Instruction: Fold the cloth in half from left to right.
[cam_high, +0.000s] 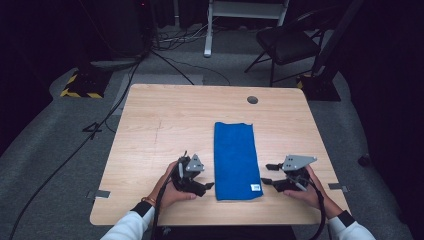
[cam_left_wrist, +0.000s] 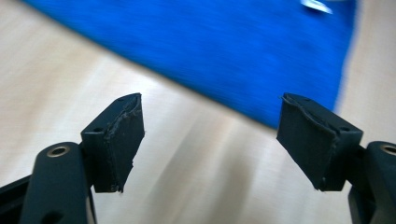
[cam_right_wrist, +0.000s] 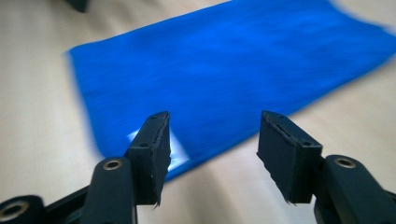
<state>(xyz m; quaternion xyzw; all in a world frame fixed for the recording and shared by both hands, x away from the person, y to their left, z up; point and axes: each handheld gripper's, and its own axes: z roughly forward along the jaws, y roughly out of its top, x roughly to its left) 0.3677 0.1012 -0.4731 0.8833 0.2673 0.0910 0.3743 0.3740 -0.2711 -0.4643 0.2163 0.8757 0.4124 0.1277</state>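
Both of my forearms come in from the near edge of the wooden table, white sleeves at the wrists, each hand wrapped around a gripper low over the wood. My left gripper points rightward at the near left corner of the blue towel, its forward jaw tip just beside the cloth edge; in the left gripper view the jaws stand wide apart with nothing between them, bare wood under them and the towel just beyond. My right gripper points leftward at the towel's near right edge, close to the white label at that corner. Its jaws are also spread and empty, framing the towel and its label. Folded into a long strip, the towel lies flat at mid-table between the two grippers.
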